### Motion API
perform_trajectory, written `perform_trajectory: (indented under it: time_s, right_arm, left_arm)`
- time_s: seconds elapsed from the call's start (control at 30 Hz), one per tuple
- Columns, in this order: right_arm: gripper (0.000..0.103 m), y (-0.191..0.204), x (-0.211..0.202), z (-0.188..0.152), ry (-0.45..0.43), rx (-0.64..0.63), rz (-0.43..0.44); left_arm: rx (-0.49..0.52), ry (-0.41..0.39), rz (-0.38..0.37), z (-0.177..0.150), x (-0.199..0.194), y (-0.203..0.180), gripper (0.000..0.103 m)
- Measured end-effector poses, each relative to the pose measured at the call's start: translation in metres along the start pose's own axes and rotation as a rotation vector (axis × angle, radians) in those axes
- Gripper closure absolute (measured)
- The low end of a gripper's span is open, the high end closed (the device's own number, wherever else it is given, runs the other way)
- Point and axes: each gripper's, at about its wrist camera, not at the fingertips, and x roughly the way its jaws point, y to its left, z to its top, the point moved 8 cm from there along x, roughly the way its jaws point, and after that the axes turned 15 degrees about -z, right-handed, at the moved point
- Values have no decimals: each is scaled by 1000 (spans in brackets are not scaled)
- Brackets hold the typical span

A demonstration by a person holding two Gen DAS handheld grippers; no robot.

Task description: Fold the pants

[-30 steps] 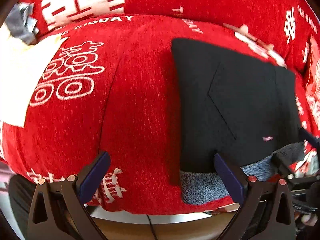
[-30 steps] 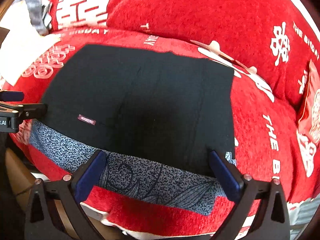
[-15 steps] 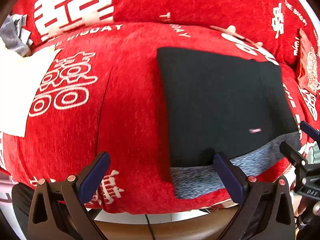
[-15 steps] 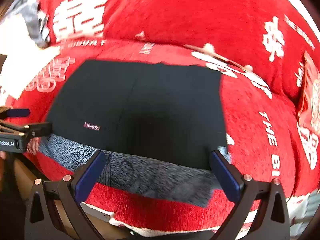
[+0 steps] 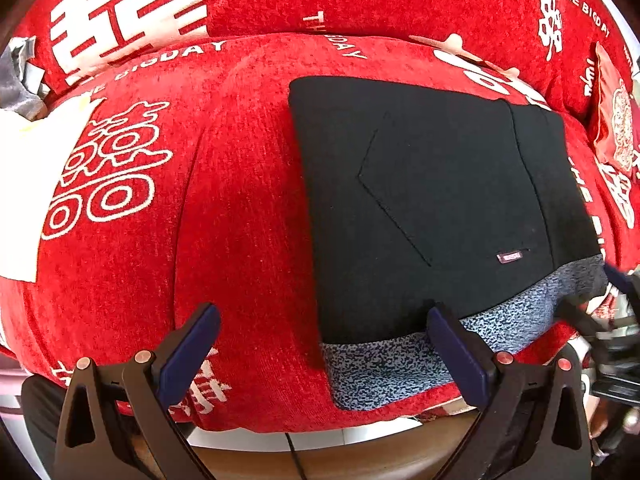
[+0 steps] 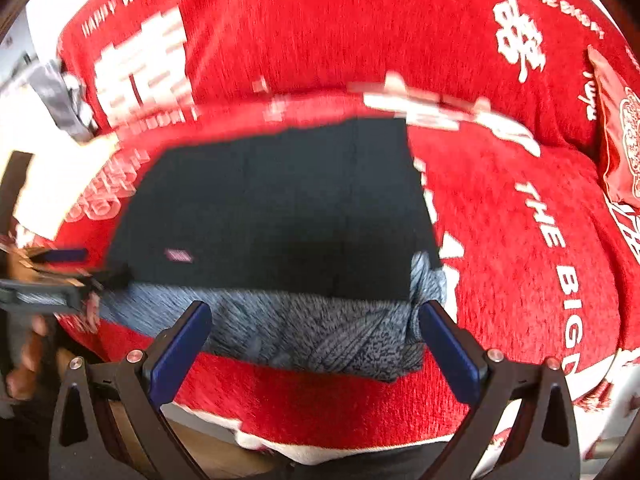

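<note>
Blue-padded left claw (image 5: 322, 350) spread wide and holding nothing, hanging just in front of the near edge of the pants (image 5: 436, 204). Right claw (image 6: 312, 348) the same: spread wide, empty, over the grey inner lining (image 6: 320, 332) that shows along the near edge. Cannot tell whether the pads touch the cloth or only float above it.

Further out, pants lying as a flat black rectangle on the red sofa cover (image 5: 240, 216), small label (image 5: 509, 257) near the front, grey lining peeking out below the black layer. Looks already folded at least once, edges quite even.

Possible trouble from here:
- Near edge sitting close to the front of the rounded cushion, so a careless pull toward the body could drag the whole pile over the edge.
- Grabbing only the grey lining, not all layers, would open the fold.
- Plush cover likely gripping the fabric, so sliding may wrinkle the lower layer.
- Right view blurred, so fast movement; a quick pinch may miss the corner.
</note>
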Motion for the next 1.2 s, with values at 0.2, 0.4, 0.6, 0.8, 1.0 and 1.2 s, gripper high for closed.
perform_trajectory:
  time_s: [0.2, 0.4, 0.6, 0.8, 1.0, 1.2]
  right_arm:
    - [0, -36, -9, 11, -25, 180, 123]
    - [0, -74, 26, 29, 61, 323, 247]
    - [0, -46, 65, 28, 146, 306, 361]
    - [5, -22, 56, 29, 91, 248, 361]
    - [45, -30, 36, 33, 64, 271, 379]
    - [53, -13, -6, 50, -15, 241, 401]
  left_arm:
    - [-48, -7, -151, 11, -6, 1, 0]
    - [-98, 37, -254, 30, 19, 1, 0]
    - [-135, 85, -364, 36, 45, -14, 0]
    - [-61, 66, -343, 47, 49, -34, 8]
    - [-48, 23, -381, 50, 30, -27, 41]
    - [-50, 9, -415, 50, 16, -23, 49]
